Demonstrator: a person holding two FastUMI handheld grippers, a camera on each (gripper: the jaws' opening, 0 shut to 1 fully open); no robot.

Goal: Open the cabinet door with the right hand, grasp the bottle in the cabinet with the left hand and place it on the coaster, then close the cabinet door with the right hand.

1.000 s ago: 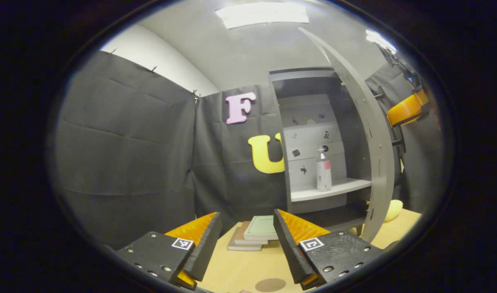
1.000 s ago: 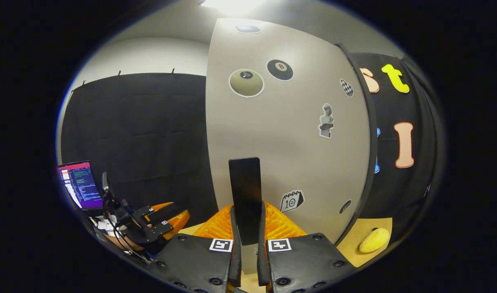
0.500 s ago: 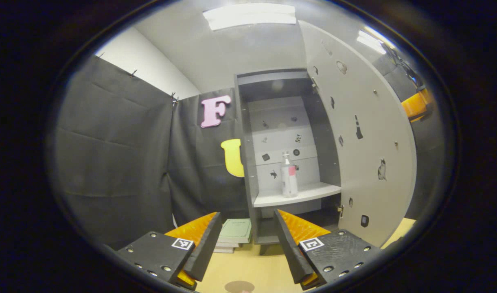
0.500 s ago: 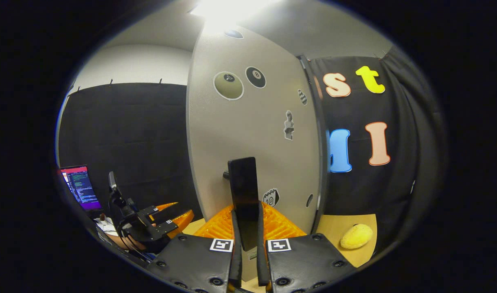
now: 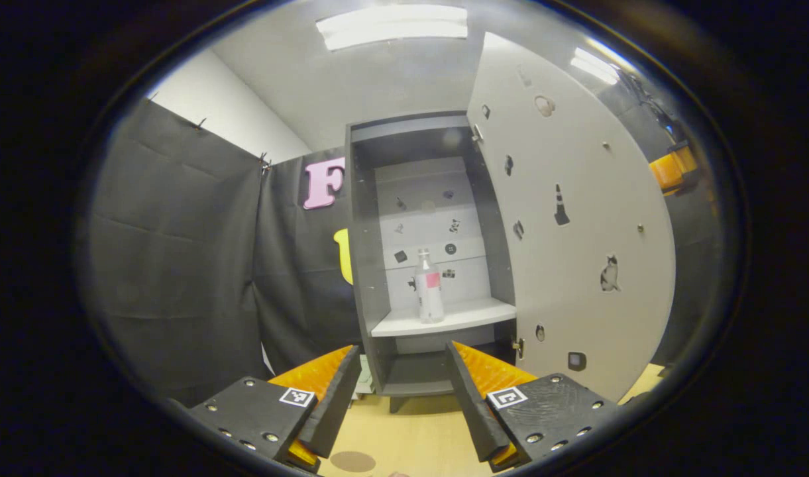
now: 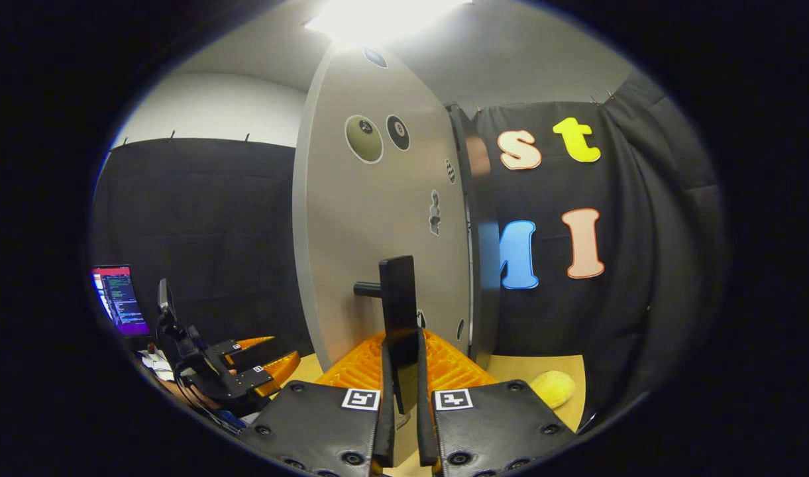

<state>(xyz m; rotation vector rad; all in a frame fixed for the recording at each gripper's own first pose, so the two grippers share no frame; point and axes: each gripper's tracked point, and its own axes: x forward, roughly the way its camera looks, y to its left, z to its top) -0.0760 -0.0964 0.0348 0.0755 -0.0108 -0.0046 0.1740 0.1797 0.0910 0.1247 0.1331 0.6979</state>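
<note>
The grey cabinet (image 5: 364,265) stands open, and a clear bottle (image 5: 429,295) with a pink label is upright on its white shelf (image 5: 457,319). The cabinet door (image 5: 576,232) is swung wide to the right. My left gripper (image 5: 403,351) is open and empty, low in front of the cabinet and well short of the bottle. A brown round coaster (image 5: 352,461) lies on the table just below it. In the right gripper view, my right gripper (image 6: 402,338) is shut on the door's black handle (image 6: 397,298), on the door (image 6: 377,218) seen from outside. The left gripper (image 6: 245,361) sits low at the left.
The wooden table (image 5: 411,430) runs under the cabinet. A stack of books (image 5: 364,383) peeks out left of the cabinet's foot. A yellow fruit (image 6: 553,387) lies on the table right of the door. A lit monitor (image 6: 119,308) stands far left.
The door has swung further open with my right gripper still on its handle. In the left gripper view the cabinet and bottle have shifted from right towards the centre.
</note>
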